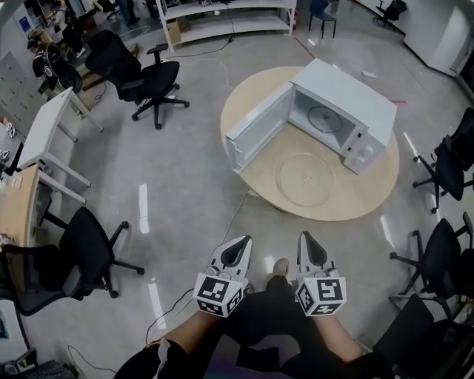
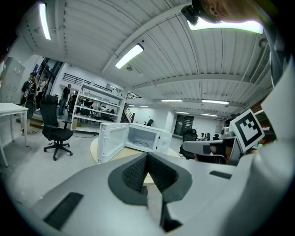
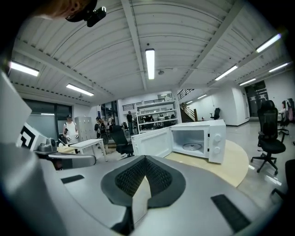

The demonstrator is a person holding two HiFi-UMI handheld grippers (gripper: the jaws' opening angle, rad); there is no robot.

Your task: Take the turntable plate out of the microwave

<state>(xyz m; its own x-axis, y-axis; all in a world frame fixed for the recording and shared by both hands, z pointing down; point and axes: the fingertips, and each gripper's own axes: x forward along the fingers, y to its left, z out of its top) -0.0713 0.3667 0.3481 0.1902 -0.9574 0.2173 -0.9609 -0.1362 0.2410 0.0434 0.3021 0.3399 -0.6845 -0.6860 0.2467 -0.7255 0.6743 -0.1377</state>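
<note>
A clear glass turntable plate point(image 1: 305, 179) lay flat on the round wooden surface point(image 1: 248, 95), out of the oven and just in front of a white microwave point(image 1: 352, 100). The microwave's door point(image 1: 255, 137) stood swung wide toward the left of the head view. Inside the cavity a pale disc point(image 1: 324, 118) showed on the oven floor; whether it was a ring, a recess or a second plate could not be told.

The person stood well apart from the surface, with both tools held out over the grey floor point(image 1: 185, 185). The left tongs point(image 1: 235, 253) were closed on nothing, and the left gripper view showed their ribbed dark pads meeting at the tip. The right tongs point(image 1: 312, 249) were likewise closed and empty, pads pressed together in the right gripper view. Each tool carried its marker cube point(image 1: 219, 292) near the hand. Neither tool touched the plate or the microwave.

A black office chair point(image 1: 144, 78) stood on the floor to the left of the surface, a white desk point(image 1: 48, 129) lay farther left, and white shelving point(image 1: 222, 15) lined the far wall. People point(image 3: 70, 129) stood in the background of the right gripper view.
</note>
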